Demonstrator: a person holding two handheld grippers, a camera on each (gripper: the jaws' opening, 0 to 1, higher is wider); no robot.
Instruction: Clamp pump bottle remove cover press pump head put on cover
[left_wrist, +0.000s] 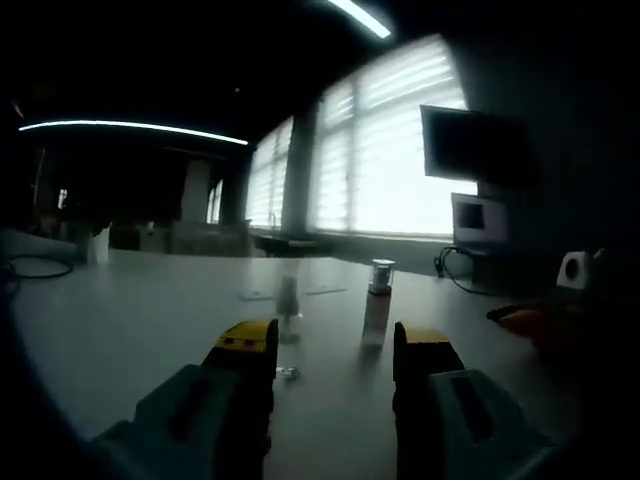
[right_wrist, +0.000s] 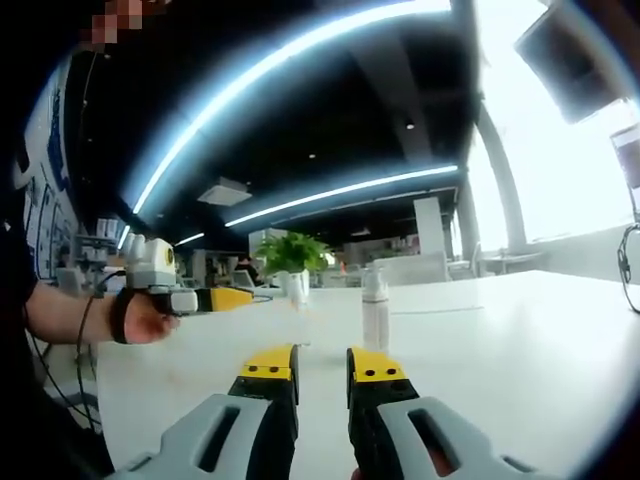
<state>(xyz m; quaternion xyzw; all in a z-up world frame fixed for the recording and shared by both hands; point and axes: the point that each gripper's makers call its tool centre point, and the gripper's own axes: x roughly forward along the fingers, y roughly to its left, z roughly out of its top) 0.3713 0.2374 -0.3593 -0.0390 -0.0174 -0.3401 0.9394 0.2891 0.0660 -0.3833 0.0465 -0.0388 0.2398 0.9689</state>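
Observation:
A small pale pump bottle (left_wrist: 377, 310) with a silvery top stands upright on the white table (left_wrist: 130, 320), just beyond my left gripper (left_wrist: 335, 345) and nearer its right jaw. The left jaws stand wide apart and hold nothing. A clear, cap-like piece (left_wrist: 288, 295) stands to the bottle's left, with a tiny bit (left_wrist: 287, 372) lying in front of it. In the right gripper view the same bottle (right_wrist: 375, 305) stands ahead of my right gripper (right_wrist: 322, 365), whose jaws are narrowly parted and empty. A hand holds the left gripper (right_wrist: 215, 299) at the left.
Monitors (left_wrist: 470, 145) and cables stand at the table's right side below bright windows. The right gripper (left_wrist: 530, 318) shows dimly at the right edge. A potted plant (right_wrist: 290, 252) sits far back on the table (right_wrist: 520, 340). A person's arm (right_wrist: 60, 310) is at the left.

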